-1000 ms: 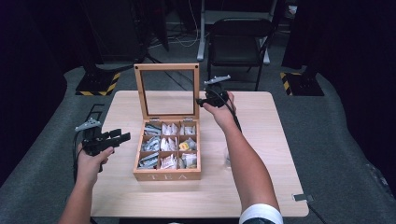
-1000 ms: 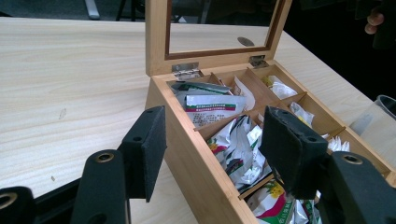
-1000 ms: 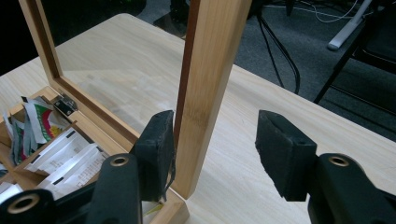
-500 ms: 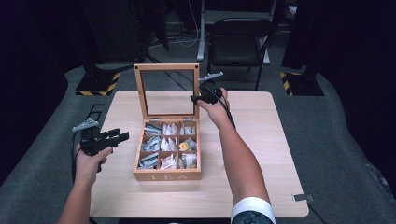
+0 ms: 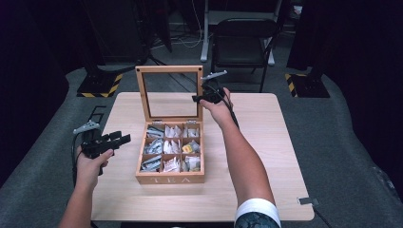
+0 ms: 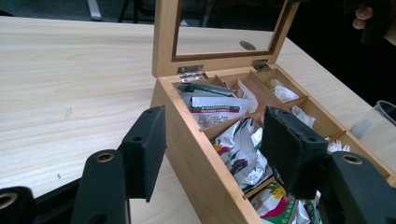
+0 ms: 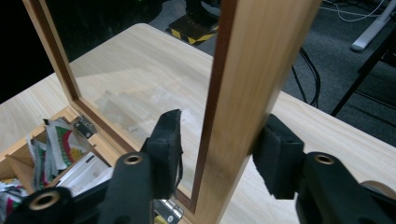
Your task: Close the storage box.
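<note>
**Wooden "TEA" box open on the counter, right jaws at its lid frame**

At the left of the high view, the left gripper (image 5: 114, 141) is held in the person's left hand (image 5: 90, 164) over the left edge of the counter (image 5: 266, 156), pointing toward the box and well short of it. In the left gripper view its jaws stand apart with nothing between the pads; the box's near wall and its packets show in the gap beyond them.

At the middle of the counter stands the wooden box (image 5: 170, 177), with the word "TEA" on its front wall. Thin wooden dividers split the inside into a grid of small compartments, each holding tea sachets (image 5: 172, 165), mostly white and silver, with some green and yellow print. One white sachet (image 6: 215, 111) carries a green and red band with small lines of print too fine to read.

The lid (image 5: 141, 92), a wooden frame around a clear pane, stands upright on two metal hinges (image 6: 190, 72) at the back.

To the right, the right gripper (image 5: 202, 98) is at the lid's right side rail. Its jaws have just been closing with the rail between them; the right gripper view shows one pad against the rail's outer face, the other just off the pane side.
</note>
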Action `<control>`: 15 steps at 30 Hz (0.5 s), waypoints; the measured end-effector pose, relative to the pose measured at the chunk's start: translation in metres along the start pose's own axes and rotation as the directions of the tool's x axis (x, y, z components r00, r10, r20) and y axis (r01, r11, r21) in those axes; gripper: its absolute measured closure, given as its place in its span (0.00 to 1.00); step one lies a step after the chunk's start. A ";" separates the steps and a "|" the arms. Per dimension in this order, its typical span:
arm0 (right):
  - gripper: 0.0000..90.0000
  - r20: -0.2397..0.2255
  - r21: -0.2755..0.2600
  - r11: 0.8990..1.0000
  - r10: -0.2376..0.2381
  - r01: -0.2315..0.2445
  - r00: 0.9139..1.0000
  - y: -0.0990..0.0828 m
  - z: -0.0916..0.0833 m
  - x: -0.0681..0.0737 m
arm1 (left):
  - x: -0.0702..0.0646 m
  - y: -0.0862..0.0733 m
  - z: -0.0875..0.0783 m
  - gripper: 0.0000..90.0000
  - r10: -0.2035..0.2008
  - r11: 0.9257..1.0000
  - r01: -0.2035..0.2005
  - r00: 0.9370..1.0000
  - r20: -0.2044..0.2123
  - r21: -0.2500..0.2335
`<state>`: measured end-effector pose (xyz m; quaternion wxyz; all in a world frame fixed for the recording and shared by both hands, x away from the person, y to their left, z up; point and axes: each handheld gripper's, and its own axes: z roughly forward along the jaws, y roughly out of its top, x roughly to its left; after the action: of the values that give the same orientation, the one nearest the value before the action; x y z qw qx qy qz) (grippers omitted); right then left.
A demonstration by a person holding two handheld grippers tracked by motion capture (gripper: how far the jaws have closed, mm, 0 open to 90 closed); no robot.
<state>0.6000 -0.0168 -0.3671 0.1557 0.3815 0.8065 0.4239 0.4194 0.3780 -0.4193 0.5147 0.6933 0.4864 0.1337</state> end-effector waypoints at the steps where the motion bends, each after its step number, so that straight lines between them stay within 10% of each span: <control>1: 0.63 -0.005 -0.006 1.000 -0.001 0.001 1.000 -0.001 -0.001 0.000 | -0.001 0.000 0.000 0.45 0.001 1.000 -0.001 1.000 -0.002 -0.001; 15: 0.71 -0.036 -0.020 0.998 -0.065 0.064 0.997 -0.008 -0.016 0.003 | -0.002 0.005 0.005 0.45 0.002 1.000 -0.002 1.000 -0.008 0.001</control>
<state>0.5844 -0.0264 -0.3636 0.1580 0.3461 0.8171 0.4332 0.4248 0.3734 -0.4167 0.5122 0.6936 0.4878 0.1366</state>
